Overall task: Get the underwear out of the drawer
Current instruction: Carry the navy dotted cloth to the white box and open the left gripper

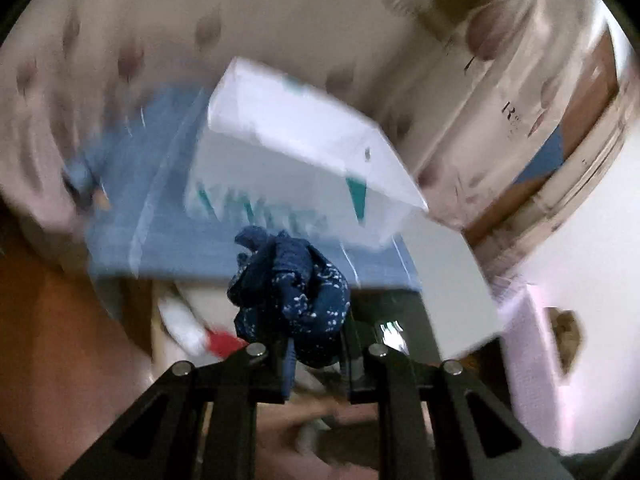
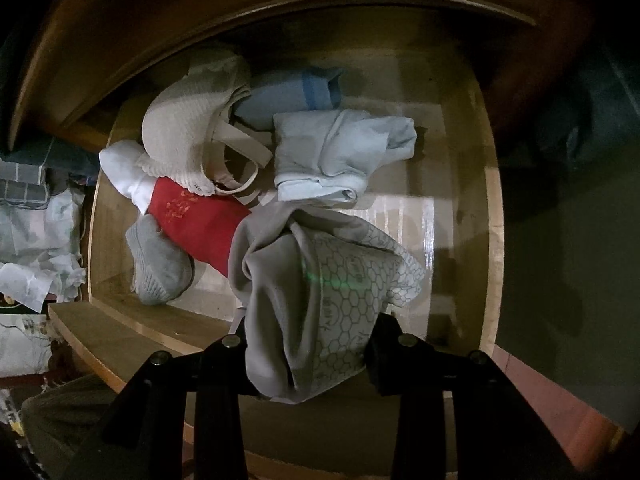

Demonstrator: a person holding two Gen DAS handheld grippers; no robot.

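In the left wrist view my left gripper [image 1: 316, 354] is shut on a bunched navy underwear with white speckles [image 1: 288, 292], held up in the air; the view is blurred. In the right wrist view my right gripper [image 2: 308, 354] is shut on a grey underwear with a honeycomb print [image 2: 316, 292], held above the open wooden drawer [image 2: 494, 216]. In the drawer lie a cream knit bra [image 2: 188, 128], a light blue underwear [image 2: 340, 152], a blue folded piece [image 2: 292, 94], a red garment [image 2: 196, 220], a white piece [image 2: 124, 168] and a grey sock [image 2: 158, 264].
A clear plastic box with a white lid [image 1: 304, 152] stands on a blue cloth-covered surface [image 1: 180, 216] ahead of my left gripper. Cardboard boxes [image 1: 532, 120] stand at the right. Crumpled paper and clutter [image 2: 36, 240] lie left of the drawer.
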